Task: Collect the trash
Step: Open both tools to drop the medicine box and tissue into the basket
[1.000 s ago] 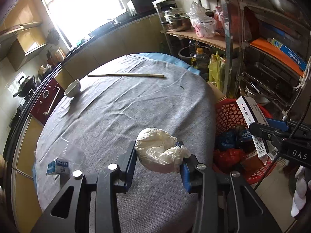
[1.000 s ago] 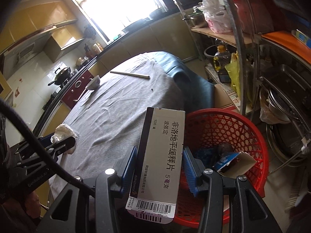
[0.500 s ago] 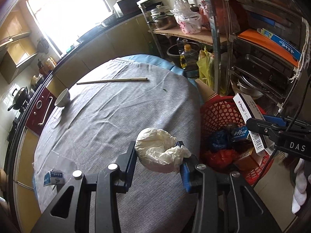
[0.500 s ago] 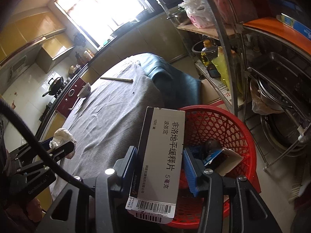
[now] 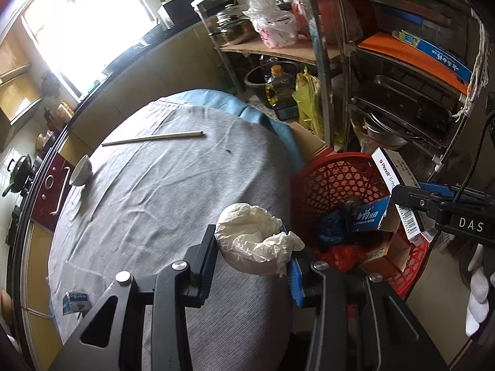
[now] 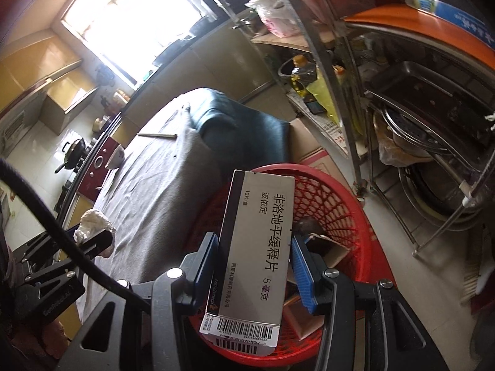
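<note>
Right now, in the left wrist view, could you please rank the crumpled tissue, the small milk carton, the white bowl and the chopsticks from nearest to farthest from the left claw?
1. Crumpled tissue, gripped in the left claw.
2. Small milk carton, near table edge, lower left.
3. White bowl, far left edge.
4. Chopsticks, across the table's far side.

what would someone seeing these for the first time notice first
Most striking is the red basket on the floor beside the grey-clothed table, already holding boxes and wrappers. The right gripper holds a grey medicine box right over it, while the left gripper grips a crumpled white wad over the table's edge next to the basket. Farther back on the table sit a white bowl, chopsticks and a small carton.
</note>
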`<state>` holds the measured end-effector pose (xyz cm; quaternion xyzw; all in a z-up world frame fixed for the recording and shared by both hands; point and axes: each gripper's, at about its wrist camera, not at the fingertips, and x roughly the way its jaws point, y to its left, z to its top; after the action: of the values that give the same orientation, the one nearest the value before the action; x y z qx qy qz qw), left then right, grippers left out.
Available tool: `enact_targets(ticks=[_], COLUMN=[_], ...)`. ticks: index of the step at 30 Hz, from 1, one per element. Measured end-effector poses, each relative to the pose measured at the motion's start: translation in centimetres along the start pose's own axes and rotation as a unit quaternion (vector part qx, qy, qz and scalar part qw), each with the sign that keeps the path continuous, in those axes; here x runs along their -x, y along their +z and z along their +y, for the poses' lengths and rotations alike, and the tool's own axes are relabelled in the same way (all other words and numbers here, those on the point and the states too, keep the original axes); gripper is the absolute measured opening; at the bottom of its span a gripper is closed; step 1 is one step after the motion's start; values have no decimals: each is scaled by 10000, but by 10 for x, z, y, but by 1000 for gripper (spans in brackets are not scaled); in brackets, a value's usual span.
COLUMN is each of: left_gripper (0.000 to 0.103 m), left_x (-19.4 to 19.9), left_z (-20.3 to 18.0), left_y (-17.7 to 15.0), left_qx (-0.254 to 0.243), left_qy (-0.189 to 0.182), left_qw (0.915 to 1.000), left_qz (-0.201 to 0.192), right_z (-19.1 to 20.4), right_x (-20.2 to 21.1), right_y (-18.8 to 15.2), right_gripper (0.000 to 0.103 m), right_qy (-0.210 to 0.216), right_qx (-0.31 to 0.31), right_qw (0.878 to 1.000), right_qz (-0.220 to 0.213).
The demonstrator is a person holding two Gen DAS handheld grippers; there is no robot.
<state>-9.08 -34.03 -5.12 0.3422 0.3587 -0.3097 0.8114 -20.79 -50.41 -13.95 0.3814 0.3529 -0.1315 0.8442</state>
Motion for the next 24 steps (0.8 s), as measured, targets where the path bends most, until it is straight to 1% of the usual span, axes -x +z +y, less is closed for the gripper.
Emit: enact_targets(ticks=[5,9,12,15,19,21,24], left_gripper=[43,44,47,58,59,62,62], left_x=[-12,-23,-32,-42,-45,-43,-42], left_z=[-14,-20,-24,-23,-15,-9,3], left_y=[10,18,19,17,10,7,1], left_qx=[-82,-2,86,225,288,317,430], left_qy=[-184,-603,-1028,-1296,-1336,-1264,-1212], left_qw=[9998,9981,9944,9906,9898,9908,9911], left_qz=[68,108,211,381,404,370,351], right_z=[-15,-27,-32,-35,-33,-31,-26], right_x=[-1,-2,-4,-11,-24,-27,-30], right_y=[3,8,11,12,11,10,9], right_gripper=[50,50,52,52,52,52,52], right_qy=[-37,-28,70,156,200,178,130], right_qx=[-180,-337,-476,-675,-815,-791,-761], right_qw=[9998,9994,9988,9974,9959,9961,9962], right_qz=[7,6,49,178,339,361,398])
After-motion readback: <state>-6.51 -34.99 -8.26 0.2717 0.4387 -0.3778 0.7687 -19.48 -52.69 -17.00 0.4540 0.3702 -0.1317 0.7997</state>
